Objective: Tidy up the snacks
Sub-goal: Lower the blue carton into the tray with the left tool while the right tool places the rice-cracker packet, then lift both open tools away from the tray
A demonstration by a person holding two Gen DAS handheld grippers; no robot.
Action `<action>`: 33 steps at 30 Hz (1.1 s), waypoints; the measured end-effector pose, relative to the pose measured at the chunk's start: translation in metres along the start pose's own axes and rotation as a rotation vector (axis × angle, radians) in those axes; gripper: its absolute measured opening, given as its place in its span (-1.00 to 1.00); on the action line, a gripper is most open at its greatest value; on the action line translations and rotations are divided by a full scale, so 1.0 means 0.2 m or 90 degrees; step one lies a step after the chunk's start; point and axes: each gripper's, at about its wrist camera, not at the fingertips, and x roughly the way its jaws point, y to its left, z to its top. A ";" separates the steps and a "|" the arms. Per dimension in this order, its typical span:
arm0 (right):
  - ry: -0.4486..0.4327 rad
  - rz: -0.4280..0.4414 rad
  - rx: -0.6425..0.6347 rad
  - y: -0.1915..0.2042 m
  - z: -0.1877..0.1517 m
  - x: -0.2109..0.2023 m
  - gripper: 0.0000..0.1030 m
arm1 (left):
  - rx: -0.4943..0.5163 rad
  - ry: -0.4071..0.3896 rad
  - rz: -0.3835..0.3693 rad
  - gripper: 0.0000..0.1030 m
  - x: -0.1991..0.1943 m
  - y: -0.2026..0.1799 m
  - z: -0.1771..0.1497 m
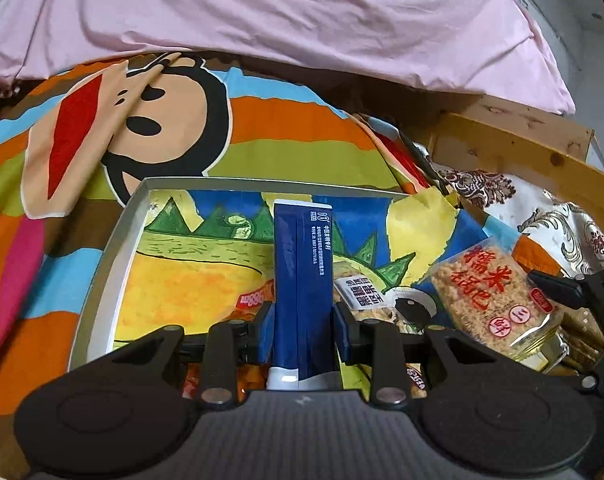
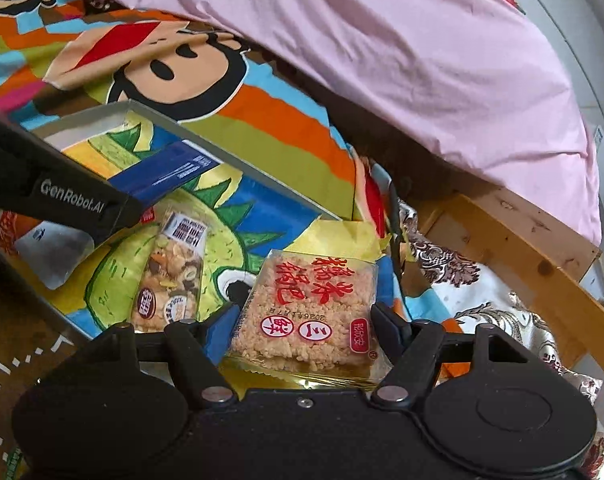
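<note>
Two tools, both loaded. Left tool [image 1: 302,322] is clamped tight on a blue packet [image 1: 302,280], upright over the tray [image 1: 117,248]. Right tool [image 2: 306,320] grips a rice cracker pack [image 2: 306,312], jaws wide, at the tray's edge. Only the right view shows a mixed-nut pack [image 2: 169,280] lying flat in the tray; the left view shows the tray's far rim on the bed.

The blue packet's [image 1: 302,280] lower end was hidden behind the left gripper's body; an orange packet [image 1: 253,300] showed only in part behind its fingers; the small print on the rice cracker pack [image 2: 306,312] was unreadable.
</note>
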 end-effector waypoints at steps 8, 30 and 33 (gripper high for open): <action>0.011 0.017 0.007 0.00 -0.01 0.01 0.45 | 0.014 0.029 -0.007 -0.24 0.03 -0.02 -0.02; -0.081 -0.045 0.182 -0.42 0.14 -0.48 0.98 | -0.055 -0.119 0.023 0.99 -0.48 -0.05 0.21; -0.115 -0.042 0.209 -0.47 0.15 -0.61 0.98 | -0.054 -0.138 0.027 0.99 -0.60 -0.06 0.23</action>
